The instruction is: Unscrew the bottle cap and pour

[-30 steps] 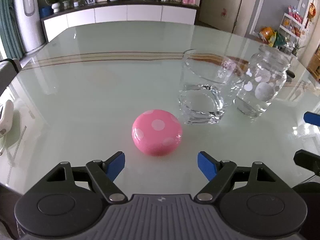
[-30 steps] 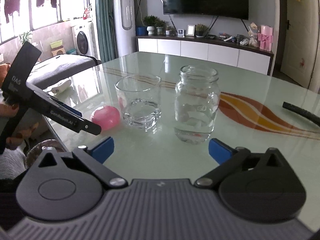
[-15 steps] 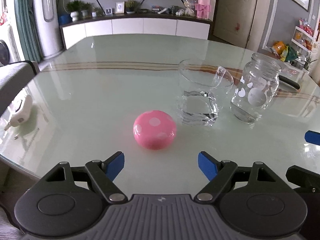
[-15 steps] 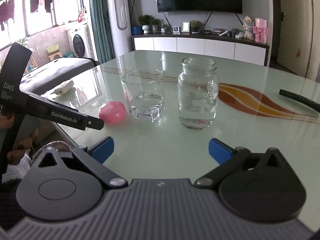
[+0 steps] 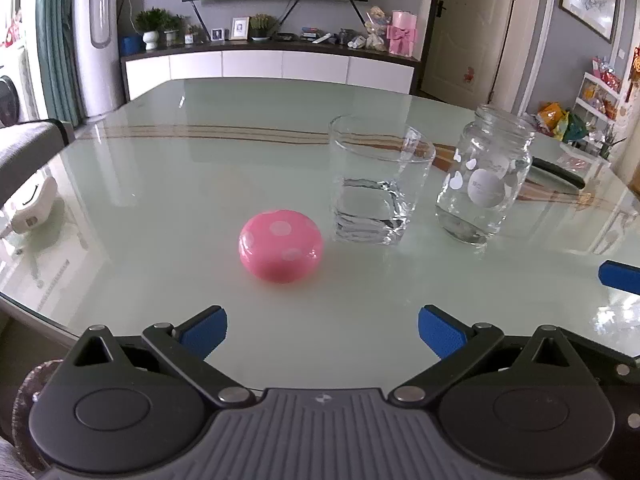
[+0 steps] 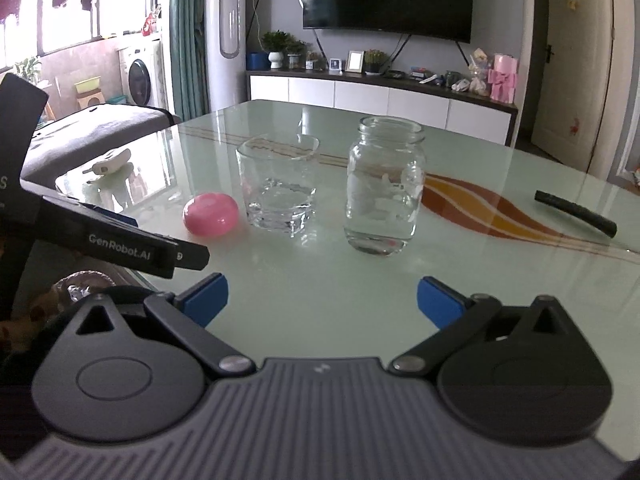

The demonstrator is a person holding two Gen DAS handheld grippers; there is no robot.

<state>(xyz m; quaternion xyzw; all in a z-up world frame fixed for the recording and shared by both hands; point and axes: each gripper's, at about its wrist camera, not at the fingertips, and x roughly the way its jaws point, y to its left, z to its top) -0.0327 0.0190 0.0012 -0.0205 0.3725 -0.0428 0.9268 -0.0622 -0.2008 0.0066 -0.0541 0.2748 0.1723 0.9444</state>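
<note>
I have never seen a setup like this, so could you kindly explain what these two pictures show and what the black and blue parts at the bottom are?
No robot here: a person holds a two-finger gripper in each hand, and each carries a fisheye camera looking forward along its fingers. One picture comes from the left gripper, the other from the right gripper. The black levers with blue pads are their fingers; both stand open and hold nothing. On the glass table lie a pink dotted cap, a drinking glass with water in it, and an uncapped jar, nearly empty. In the right view, the dark bar at the left is the left gripper seen side-on.
</note>
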